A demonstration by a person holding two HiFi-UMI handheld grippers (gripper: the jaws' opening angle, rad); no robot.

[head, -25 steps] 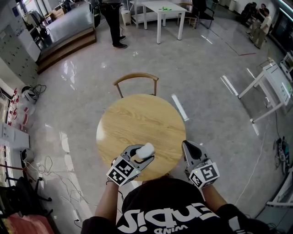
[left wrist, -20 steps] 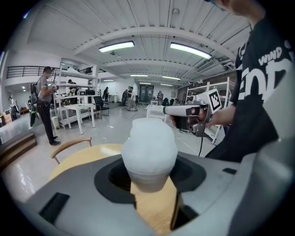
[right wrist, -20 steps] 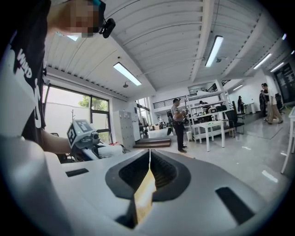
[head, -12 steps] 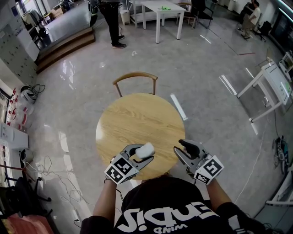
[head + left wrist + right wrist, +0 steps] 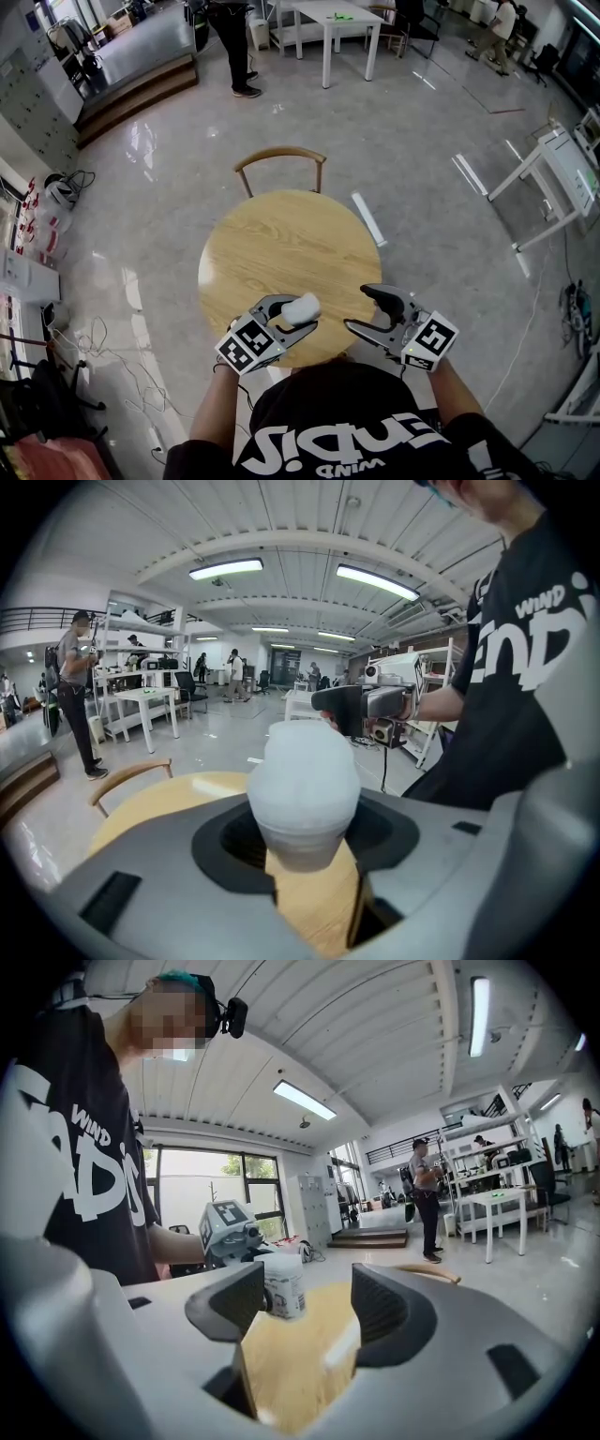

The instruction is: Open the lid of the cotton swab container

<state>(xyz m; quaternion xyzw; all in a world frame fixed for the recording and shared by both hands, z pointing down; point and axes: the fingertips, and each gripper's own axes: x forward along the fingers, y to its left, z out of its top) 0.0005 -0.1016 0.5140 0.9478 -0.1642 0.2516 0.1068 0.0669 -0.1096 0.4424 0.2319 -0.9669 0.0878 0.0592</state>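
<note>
1 chair (image 5: 279, 156) past the table (image 5: 281, 248), well apart from container (image 5: 302, 307)

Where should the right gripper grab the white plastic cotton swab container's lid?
Likely its wider white cap, across its sides, from the right: the left gripper clamps the container lower down, leaving the cap free, and the right gripper, fingers just opened and empty, faces it.

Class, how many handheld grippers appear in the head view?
2. Left gripper clamps the white container over the table's near edge; right gripper, jaws just opened, empty, beside it.
</note>
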